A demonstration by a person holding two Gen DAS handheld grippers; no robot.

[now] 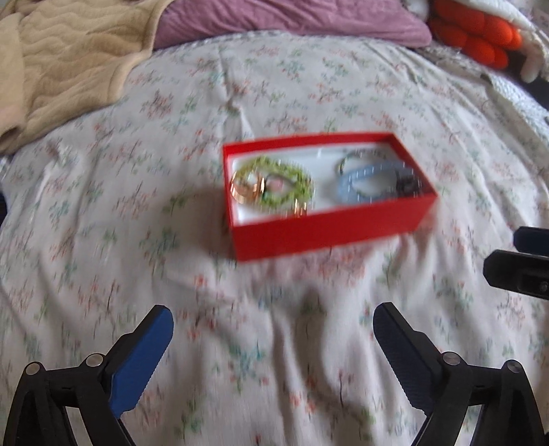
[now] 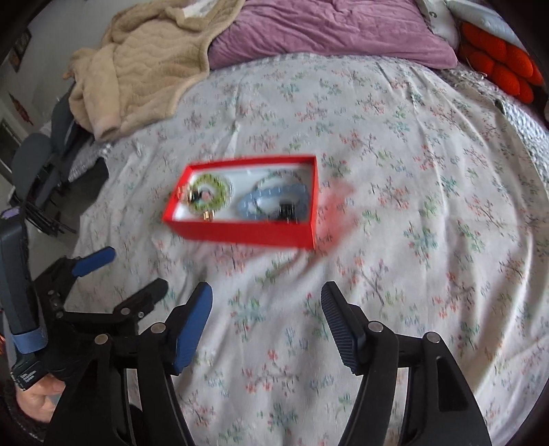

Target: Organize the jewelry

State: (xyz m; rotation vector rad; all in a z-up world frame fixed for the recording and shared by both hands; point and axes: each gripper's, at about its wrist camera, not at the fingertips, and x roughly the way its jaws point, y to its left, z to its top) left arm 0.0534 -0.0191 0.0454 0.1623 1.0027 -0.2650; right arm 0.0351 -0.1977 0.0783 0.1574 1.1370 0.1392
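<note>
- Left gripper (image 1: 272, 317): jaws stand wide apart with nothing between them, held over bare bedspread, well short of the box. Blue pads face inward.
- Right gripper (image 2: 267, 295): jaws apart, somewhat narrower than the left pair, also empty, over the bedspread on the near side of the box.
- In the right wrist view the left gripper shows at the lower left, beside the right one; a hand (image 2: 36, 399) grips its handle at the frame edge.
- Bed: a floral bedspread (image 1: 308, 343), creased, covers the whole working area. Both views are blurred.
- Red box (image 1: 329, 219): open, no lid on it, resting flat on the bedspread beyond both grippers, touched by neither. White lining inside.
- Contents, left part of the box: a green beaded bracelet (image 1: 274, 185) with a gold-coloured ring piece (image 1: 248, 188) lying against it.
- Contents, right part: a pale blue beaded bracelet (image 1: 363, 182) and a small dark item (image 2: 286, 210) just beside it; the blur prevents telling what it is.
- Far left: a beige fleece blanket (image 2: 144, 68), bunched up.
- Far centre: a purple pillow (image 2: 329, 31).
- Far right: an orange knobbly cushion (image 2: 497, 61).
</note>
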